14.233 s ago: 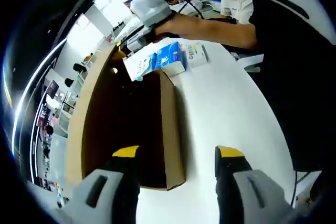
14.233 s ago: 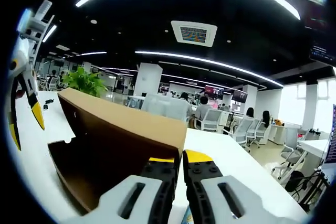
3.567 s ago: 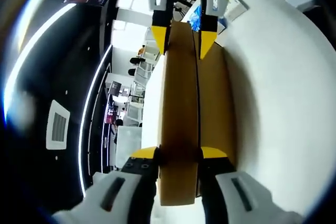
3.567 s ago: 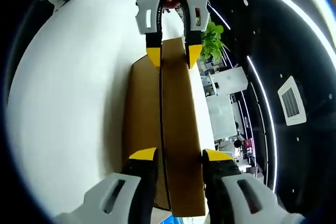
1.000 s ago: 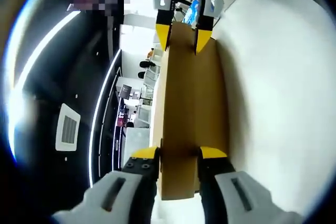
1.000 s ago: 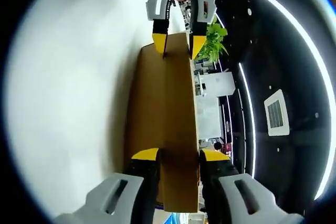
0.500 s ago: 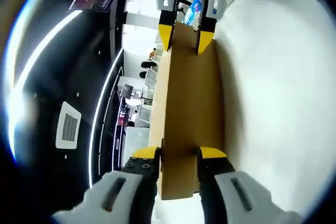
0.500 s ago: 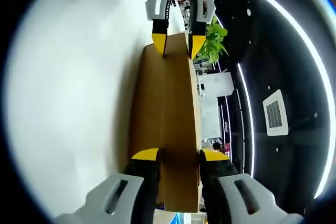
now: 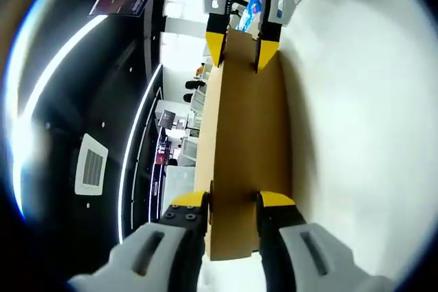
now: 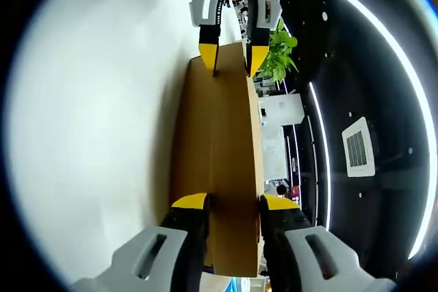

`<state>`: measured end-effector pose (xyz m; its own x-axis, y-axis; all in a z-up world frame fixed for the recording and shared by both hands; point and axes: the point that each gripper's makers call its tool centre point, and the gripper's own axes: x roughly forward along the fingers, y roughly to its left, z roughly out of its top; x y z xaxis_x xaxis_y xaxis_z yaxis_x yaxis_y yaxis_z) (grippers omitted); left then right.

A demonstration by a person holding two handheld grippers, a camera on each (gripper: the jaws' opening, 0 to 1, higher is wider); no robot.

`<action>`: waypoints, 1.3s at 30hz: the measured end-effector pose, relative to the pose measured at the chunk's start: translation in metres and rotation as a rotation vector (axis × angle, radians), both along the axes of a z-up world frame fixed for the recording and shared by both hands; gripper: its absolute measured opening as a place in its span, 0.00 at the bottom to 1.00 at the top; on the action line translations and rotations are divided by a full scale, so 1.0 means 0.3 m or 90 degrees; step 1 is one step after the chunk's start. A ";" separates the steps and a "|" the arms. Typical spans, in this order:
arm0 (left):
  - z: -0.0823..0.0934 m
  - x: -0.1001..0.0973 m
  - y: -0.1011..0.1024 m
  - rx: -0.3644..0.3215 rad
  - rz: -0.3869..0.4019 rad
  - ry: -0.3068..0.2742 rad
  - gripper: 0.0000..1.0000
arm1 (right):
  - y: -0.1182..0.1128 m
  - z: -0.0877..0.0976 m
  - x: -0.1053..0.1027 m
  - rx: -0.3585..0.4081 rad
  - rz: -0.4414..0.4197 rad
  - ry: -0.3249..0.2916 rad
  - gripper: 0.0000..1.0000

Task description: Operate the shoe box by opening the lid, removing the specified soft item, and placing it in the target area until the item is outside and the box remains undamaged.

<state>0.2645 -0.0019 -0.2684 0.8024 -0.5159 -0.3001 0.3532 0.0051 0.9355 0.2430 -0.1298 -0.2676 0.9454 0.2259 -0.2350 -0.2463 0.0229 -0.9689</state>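
The brown cardboard shoe box [image 9: 245, 148] stretches away from me in the left gripper view, its lid down, beside the white table [image 9: 356, 135]. My left gripper [image 9: 233, 200] is shut on its near end, one yellow-tipped jaw on each side. At the far end my right gripper [image 9: 241, 40] clamps the box the same way. In the right gripper view the box [image 10: 220, 135] runs upward from my right gripper [image 10: 229, 202] to my left gripper [image 10: 230, 51]. A blue-and-white soft pack [image 9: 254, 6] peeks out behind the right gripper, outside the box.
White tabletop [image 10: 89, 135] spreads wide on one side of the box. A green plant [image 10: 278, 59] stands beyond the far end. Ceiling light strips and an office with chairs lie on the other side.
The seam between lid and base seen 3.6 s ago has closed into one flat brown face. Over the last second both grippers have kept their hold and barely moved.
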 end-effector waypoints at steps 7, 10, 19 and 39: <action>0.001 -0.001 0.000 -0.001 -0.001 -0.001 0.28 | 0.009 -0.002 0.001 -0.011 0.001 -0.003 0.29; 0.001 -0.001 -0.001 -0.002 -0.001 -0.003 0.28 | 0.011 -0.006 0.005 -0.025 0.003 -0.010 0.29; 0.003 -0.014 -0.001 -0.014 0.001 0.011 0.28 | 0.014 -0.002 -0.008 -0.021 0.006 -0.013 0.28; 0.005 -0.113 -0.028 -0.028 0.001 0.027 0.28 | -0.016 -0.002 -0.101 -0.012 0.001 -0.006 0.28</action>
<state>0.2306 -0.0104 -0.2668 0.7902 -0.5277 -0.3117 0.3930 0.0460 0.9184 0.2128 -0.1345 -0.2681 0.9473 0.2225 -0.2304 -0.2373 0.0044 -0.9714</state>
